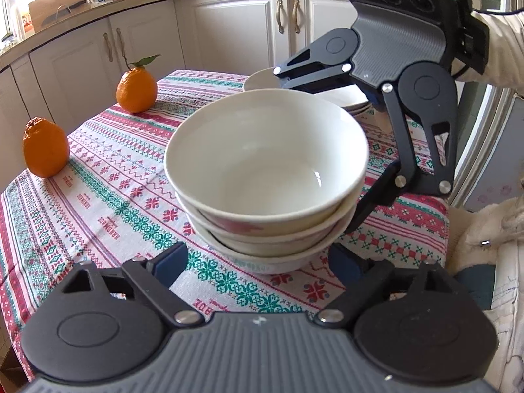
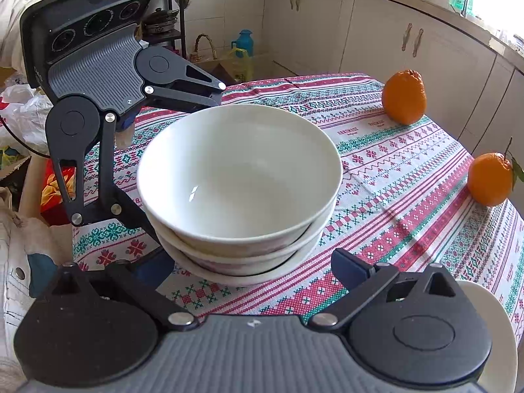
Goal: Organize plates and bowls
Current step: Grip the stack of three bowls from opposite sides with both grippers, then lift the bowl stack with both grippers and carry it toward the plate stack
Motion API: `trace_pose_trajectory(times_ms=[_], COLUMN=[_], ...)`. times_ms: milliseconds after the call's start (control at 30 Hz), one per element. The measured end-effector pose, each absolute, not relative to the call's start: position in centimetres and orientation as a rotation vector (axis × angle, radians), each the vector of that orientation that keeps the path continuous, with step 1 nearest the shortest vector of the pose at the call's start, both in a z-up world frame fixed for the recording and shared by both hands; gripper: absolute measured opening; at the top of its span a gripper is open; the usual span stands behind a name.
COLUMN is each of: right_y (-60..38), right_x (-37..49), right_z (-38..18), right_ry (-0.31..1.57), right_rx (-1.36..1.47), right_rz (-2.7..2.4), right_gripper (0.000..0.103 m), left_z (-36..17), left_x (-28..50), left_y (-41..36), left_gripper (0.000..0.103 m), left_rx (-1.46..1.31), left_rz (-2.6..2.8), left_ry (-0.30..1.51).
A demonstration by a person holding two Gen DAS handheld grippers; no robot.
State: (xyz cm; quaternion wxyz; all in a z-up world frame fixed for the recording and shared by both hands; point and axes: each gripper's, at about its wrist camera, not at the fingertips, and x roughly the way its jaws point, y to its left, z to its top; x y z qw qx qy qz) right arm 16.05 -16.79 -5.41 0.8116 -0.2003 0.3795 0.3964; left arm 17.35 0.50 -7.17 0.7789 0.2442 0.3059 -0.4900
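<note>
Three white bowls stand nested in a stack on the patterned tablecloth. My left gripper reaches around the base of the stack from the near side, its jaws wide, and cloth shows between the left pad and the bowls. From the opposite side my right gripper straddles the same stack. In the right wrist view its fingers flank the bottom bowl, with a gap at the right pad. The left gripper shows there at the upper left. A stack of white plates lies behind the bowls.
Two oranges sit near the table's left edge, on the right in the right wrist view. A white plate pokes out beside the right gripper. Cream cabinets stand behind the table. A cream sleeve holds the right gripper.
</note>
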Motion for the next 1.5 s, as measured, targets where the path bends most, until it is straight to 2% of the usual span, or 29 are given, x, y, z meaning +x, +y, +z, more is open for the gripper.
trace_pose_trajectory(times_ms=[433, 867, 1000, 1500], right_y=[-16.8, -16.8, -16.6, -16.6], right_x=[16.7, 16.8, 16.7, 16.3], right_z=[-5.4, -5.4, -5.3, -4.5], right_ry=[0.825, 0.832, 0.834, 0.814], right_rx=[-0.427, -0.421, -0.420, -0.435], right_rz=[0.897, 0.929, 0.946, 0.942], right_gripper=[0.099, 0.096, 0.091, 0.091], left_z=[-6.7, -6.3, -6.3, -5.7], left_x=[18.5, 19.7, 19.8, 19.3], left_y=[-0.6, -0.5, -0.6, -0.7], left_gripper=[0.085, 0.085, 0.085, 0.085], left_rx=[0.617, 0.595, 0.596, 0.587], left_rz=[-1.184, -1.247, -1.253, -1.228], left_ry=[0.669, 0.690, 0.691, 0.688])
